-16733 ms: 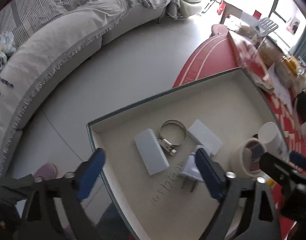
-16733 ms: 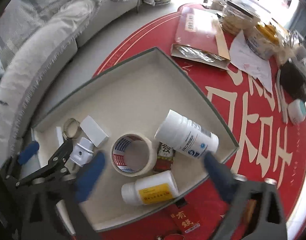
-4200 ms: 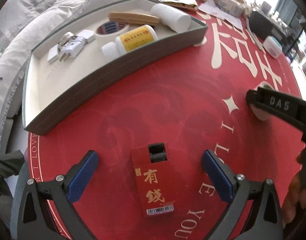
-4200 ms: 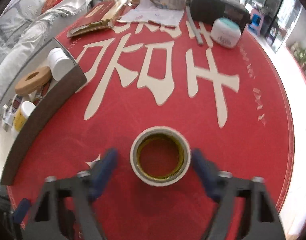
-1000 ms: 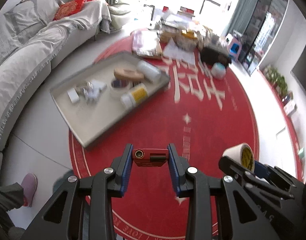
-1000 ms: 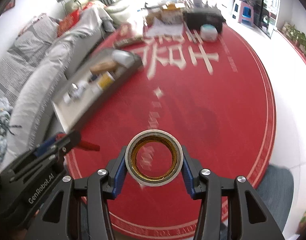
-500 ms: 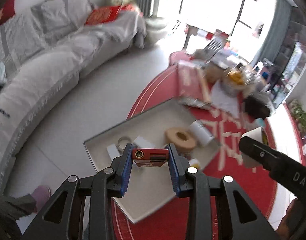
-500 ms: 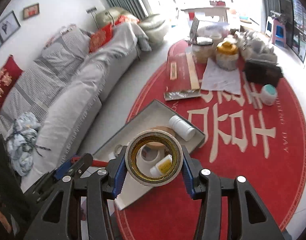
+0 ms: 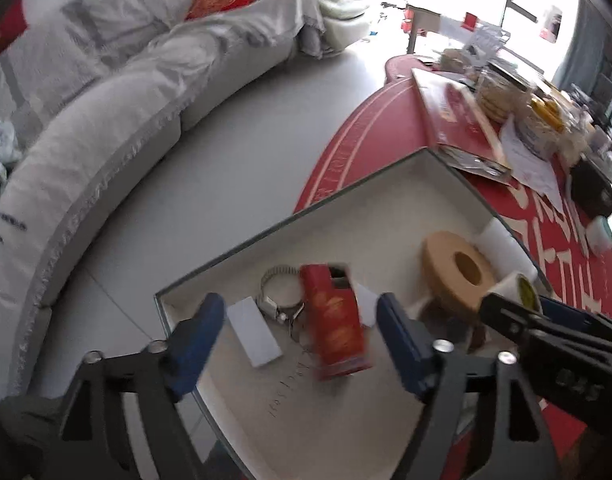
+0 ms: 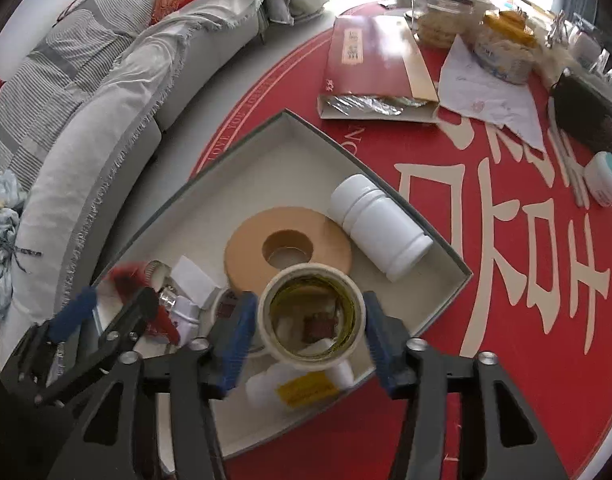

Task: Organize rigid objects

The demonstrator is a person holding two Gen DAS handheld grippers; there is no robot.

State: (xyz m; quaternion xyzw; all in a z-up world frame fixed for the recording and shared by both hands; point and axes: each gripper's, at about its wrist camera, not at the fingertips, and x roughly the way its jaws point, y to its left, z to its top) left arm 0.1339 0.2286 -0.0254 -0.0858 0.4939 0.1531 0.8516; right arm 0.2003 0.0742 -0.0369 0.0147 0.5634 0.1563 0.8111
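Hovering over the tray (image 9: 241, 248), both grippers' jaws have just been opening: left gripper (image 9: 297, 332) clear of the blurred red box (image 9: 334, 320), right gripper (image 10: 306, 332) seemingly freeing the tape roll (image 10: 310, 316)

Red box (image 9: 333, 326), tan tape roll (image 10: 287, 246), white bottle (image 10: 380, 226), cream tray (image 10: 306, 148), red rug (image 10: 526, 320) with cream lettering.

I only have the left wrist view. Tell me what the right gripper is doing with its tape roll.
Observer: The right gripper has just been opening its jaws. The tape roll sits between them with a gap on each side.
Operator: Say what's beneath the roll.
Observer: A yellow-labelled bottle lies on its side in the tray, partly hidden by the roll.
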